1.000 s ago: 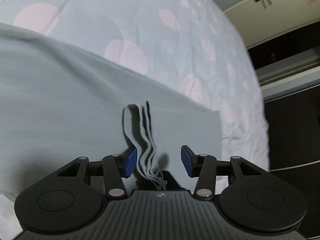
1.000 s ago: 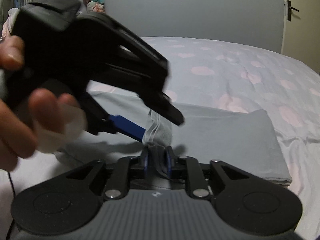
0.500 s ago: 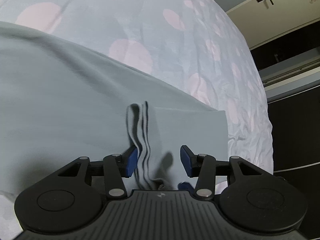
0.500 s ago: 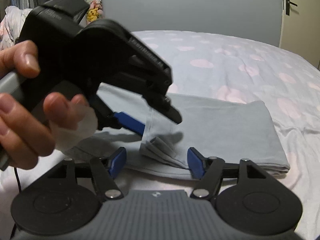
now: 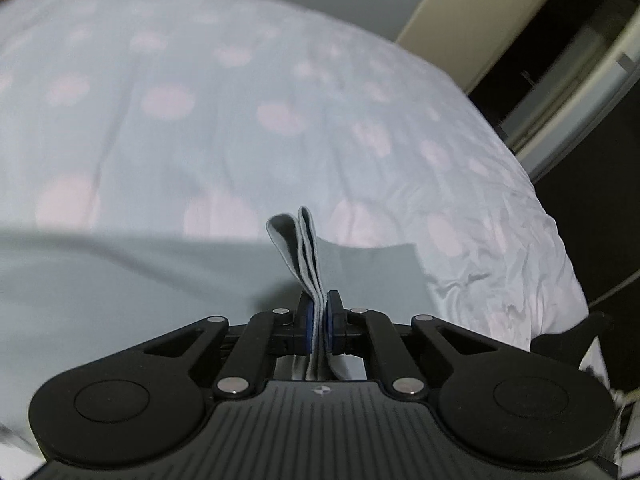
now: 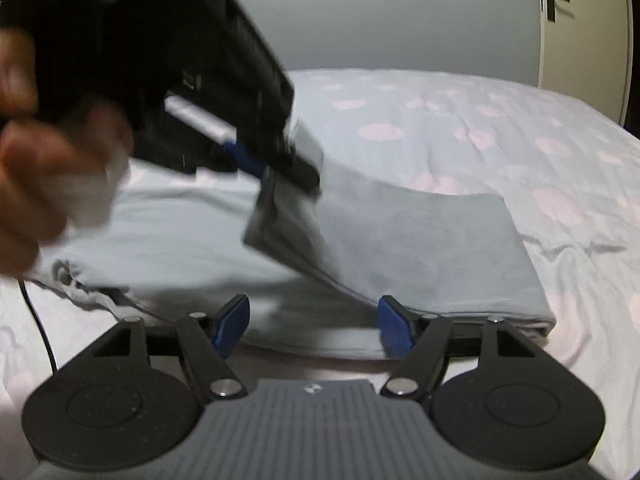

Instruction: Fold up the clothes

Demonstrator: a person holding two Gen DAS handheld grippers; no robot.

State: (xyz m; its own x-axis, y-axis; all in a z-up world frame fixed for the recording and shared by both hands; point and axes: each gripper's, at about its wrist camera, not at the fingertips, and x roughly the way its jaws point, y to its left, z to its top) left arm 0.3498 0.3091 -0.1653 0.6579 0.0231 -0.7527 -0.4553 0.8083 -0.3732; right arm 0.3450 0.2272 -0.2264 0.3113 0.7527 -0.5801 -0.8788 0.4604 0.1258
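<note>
A light grey garment (image 5: 120, 280) lies folded on the bed. My left gripper (image 5: 319, 312) is closing, and its blue pads press on a bunched, layered edge (image 5: 298, 240) of that garment. In the right wrist view the left gripper (image 6: 280, 168), held by a hand (image 6: 48, 168), lifts this edge above the rest of the garment (image 6: 420, 240). My right gripper (image 6: 314, 320) sits low at the garment's near edge. Its jaws are opening wide, and the cloth lies between them untouched by the pads.
The bed sheet (image 5: 280, 100) is pale blue with pink spots and wrinkled toward the right edge (image 6: 560, 240). A dark wardrobe opening (image 5: 580, 60) and a cream door (image 6: 580, 20) stand beyond the bed. A thin black cable (image 6: 36, 312) runs at the left.
The right gripper let go of the bunched edge and opened wide. The left gripper closed on that edge and rose, lifting the cloth off the bed.
</note>
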